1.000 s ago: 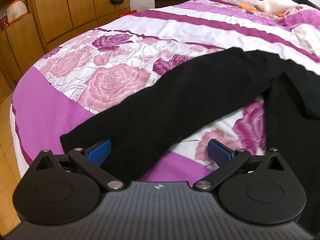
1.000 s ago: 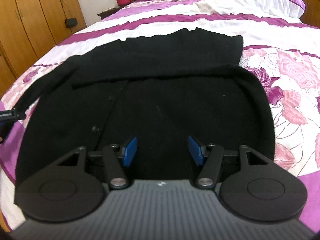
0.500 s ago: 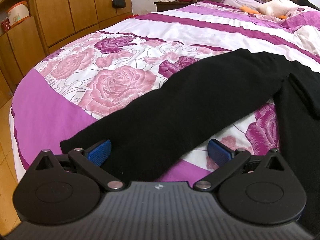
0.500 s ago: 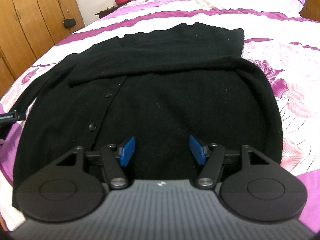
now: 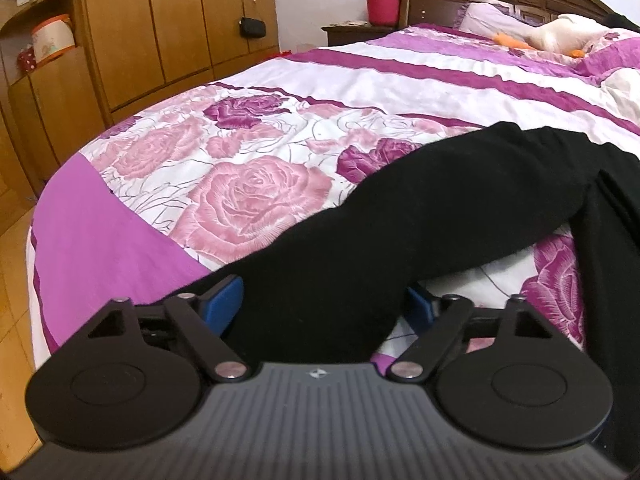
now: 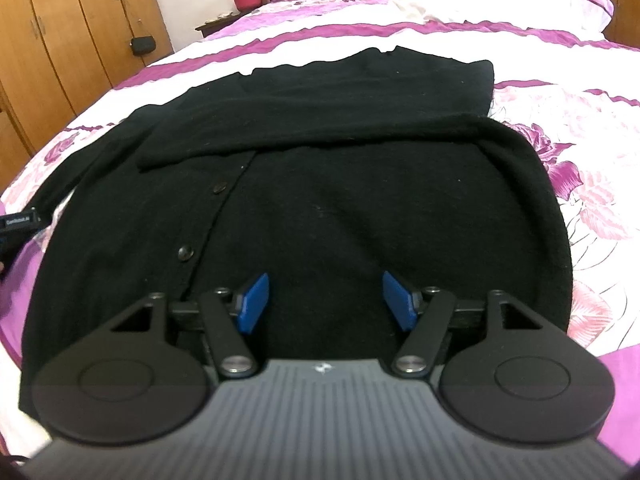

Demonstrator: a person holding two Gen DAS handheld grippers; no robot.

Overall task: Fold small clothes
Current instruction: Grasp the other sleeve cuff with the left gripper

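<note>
I've got the left gripper (image 5: 322,306) fingers apart straddling the cardigan sleeve (image 5: 400,224) cuff at the bed's foot edge, sleeve running away rightward; right gripper (image 6: 324,300) open over the body.

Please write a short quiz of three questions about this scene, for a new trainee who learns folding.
1. True or false: the black cardigan lies on a plain white sheet.
2. Which part lies between the left gripper fingers? A) collar B) sleeve end C) button
3. Fill in: the right gripper is ____ above the cardigan body.

Key: 1 false, the bedspread has pink roses. 2 B, the sleeve. 3 open.
</note>
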